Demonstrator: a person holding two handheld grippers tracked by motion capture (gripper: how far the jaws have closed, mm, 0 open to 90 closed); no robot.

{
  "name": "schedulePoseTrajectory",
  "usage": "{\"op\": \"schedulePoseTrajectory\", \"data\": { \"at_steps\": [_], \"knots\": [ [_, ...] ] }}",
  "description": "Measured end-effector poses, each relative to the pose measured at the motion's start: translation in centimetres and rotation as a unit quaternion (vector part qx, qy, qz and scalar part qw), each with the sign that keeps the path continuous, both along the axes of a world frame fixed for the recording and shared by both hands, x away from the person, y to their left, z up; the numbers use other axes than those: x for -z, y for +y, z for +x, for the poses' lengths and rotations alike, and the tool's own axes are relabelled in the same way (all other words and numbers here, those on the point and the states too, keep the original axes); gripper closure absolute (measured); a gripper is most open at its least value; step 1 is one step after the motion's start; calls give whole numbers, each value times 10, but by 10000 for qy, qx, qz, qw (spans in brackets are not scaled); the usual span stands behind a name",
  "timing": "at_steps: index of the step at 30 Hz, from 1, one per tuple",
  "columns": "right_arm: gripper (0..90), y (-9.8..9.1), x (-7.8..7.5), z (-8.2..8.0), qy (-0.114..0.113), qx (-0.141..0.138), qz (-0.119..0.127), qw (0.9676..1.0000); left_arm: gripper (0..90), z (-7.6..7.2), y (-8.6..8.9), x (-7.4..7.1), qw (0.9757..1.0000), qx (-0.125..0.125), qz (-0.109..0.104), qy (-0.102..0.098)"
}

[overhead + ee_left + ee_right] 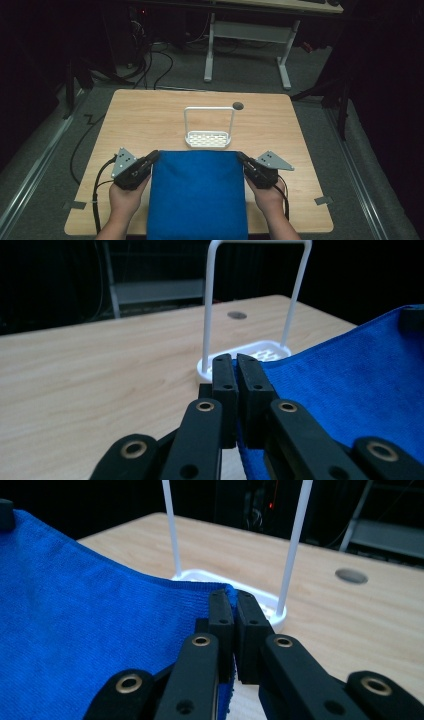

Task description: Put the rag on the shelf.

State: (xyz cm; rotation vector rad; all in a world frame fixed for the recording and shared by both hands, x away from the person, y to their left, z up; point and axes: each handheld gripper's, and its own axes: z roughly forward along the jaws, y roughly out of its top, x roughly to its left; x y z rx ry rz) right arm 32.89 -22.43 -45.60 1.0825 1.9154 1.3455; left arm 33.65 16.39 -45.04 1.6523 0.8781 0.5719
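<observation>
A blue microfibre cloth [198, 192] hangs stretched between the two grippers over the near half of the wooden table [145, 120], its lower end running off past the table's near edge at the bottom of the high view. The left gripper [156, 155] is clenched on the cloth's far left corner, and the right gripper [240, 156] is clenched on the far right corner, so the far hem of the cloth runs straight between them.

In the left gripper view the two black jaws are pressed together with blue fabric [350, 390] pinched between the pads [224, 377] and spreading off to the right. In the right gripper view the jaws are likewise closed, a sliver of cloth edge [100, 630] showing at their tips and the sheet spreading to the left.

Just beyond the cloth's far hem, near the middle of the table, stands a white plastic rack [208, 138] with a perforated tray base and a tall wire hoop rising from it. A round grey grommet hole [238, 105] sits toward the far edge of the table, right of the hoop. The person's left hand [126, 200] and right hand [270, 197] grip the gripper bodies near the near edge.
</observation>
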Motion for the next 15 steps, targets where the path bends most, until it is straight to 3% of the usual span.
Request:
{"op": "schedulePoseTrajectory", "data": {
  "at_steps": [2, 5, 8, 15],
  "knots": [
    [884, 0, -3, -1, -50, 1, 42, 10000, 875, -2, 0, -4, 10000, 11, -18, -56],
    [883, 1, -16, -7, -293, 12, 73, 9995, 875, -7, -3, -19, 9994, 19, 39, -356],
    [884, 2, -24, -9, -474, -1, 38, 9989, 875, -7, -4, -27, 9987, 8, 38, -509],
    [884, -2, -43, -11, -729, 70, 239, 9970, 876, -3, -3, -43, 9974, -9, -112, -718]
  ]
}}
